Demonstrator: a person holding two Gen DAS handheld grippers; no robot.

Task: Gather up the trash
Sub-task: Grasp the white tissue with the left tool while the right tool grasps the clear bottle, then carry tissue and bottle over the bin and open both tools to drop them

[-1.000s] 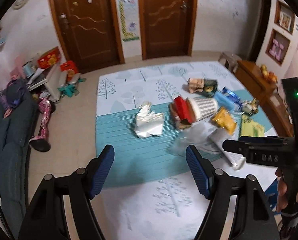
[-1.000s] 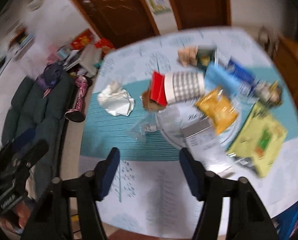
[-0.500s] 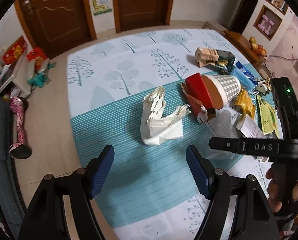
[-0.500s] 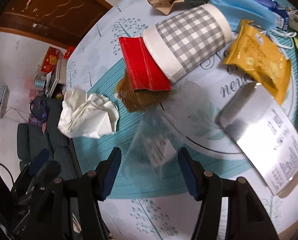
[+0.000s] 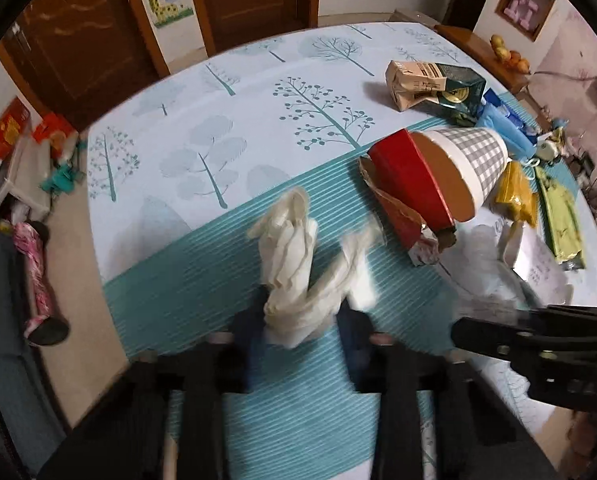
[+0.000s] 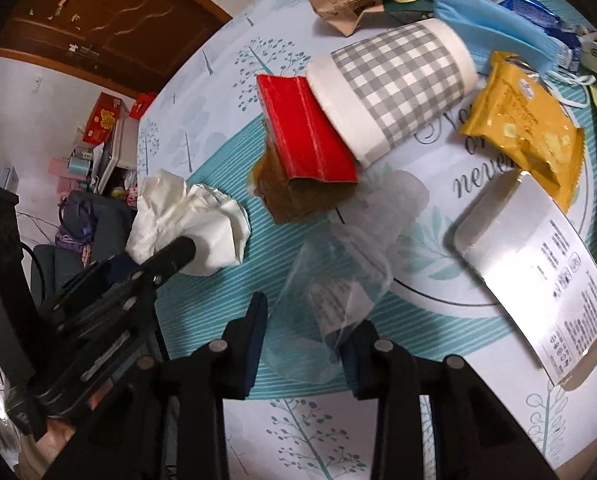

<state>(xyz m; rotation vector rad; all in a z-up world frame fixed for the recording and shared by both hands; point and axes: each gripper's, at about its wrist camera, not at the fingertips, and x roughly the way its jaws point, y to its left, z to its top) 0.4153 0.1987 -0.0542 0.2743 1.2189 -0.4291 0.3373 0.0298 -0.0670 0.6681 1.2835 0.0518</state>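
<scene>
Crumpled and white, the tissue wad (image 5: 294, 280) bunches between the closing left gripper (image 5: 298, 344) fingers; the downward-tilted right gripper (image 6: 302, 340) fingers, also closing, straddle a clear plastic bag (image 6: 338, 280).

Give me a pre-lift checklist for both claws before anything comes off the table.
1. Left claw on the crumpled white paper: ok. The paper sits between its closing jaws.
2. Left grip firm: cannot tell. The fingers are blurred, so contact does not show.
3. Right claw on the clear plastic bag: ok. The bag's near end lies between its closing jaws.
4. Right pads pressing the bag: not ok. A gap shows beside the left finger.
5. Bag clear of other trash: cannot tell. Its far end reaches the torn red carton.
6. Claws apart from each other: ok, side by side without touching.
</scene>
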